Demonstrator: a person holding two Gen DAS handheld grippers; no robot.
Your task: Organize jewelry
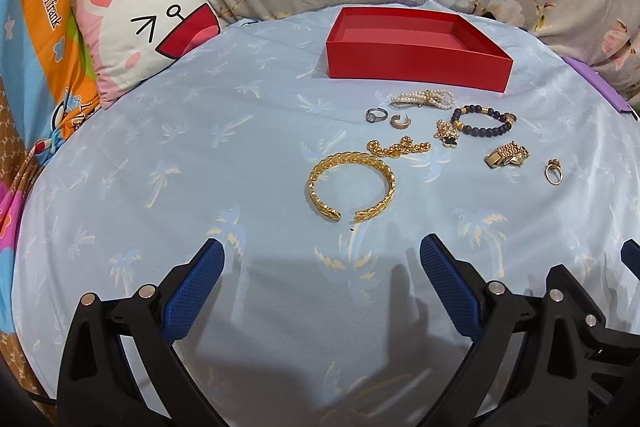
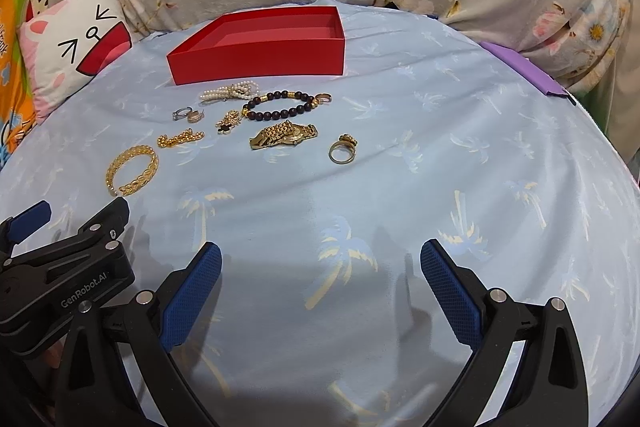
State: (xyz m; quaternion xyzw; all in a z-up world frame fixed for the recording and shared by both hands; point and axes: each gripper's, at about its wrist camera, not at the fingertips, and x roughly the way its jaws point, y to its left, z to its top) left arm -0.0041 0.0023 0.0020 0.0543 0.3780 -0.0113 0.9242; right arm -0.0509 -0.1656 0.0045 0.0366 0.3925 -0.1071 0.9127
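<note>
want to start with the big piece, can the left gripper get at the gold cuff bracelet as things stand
Probably yes: the left gripper is open, and the gold cuff bracelet lies flat just ahead of it with only bare sheet between, apart from the other pieces.

bare cloth [image 2: 400, 187] 12–3 o'clock free | jewelry cluster [image 2: 248, 123] 11 o'clock blocks | red box [image 2: 256, 61] behind, probably empty

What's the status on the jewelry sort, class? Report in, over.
Left gripper open, right gripper open, both empty. Red box empty; gold cuff bracelet, gold watch, all jewelry on the sheet. Nothing in the way.
</note>
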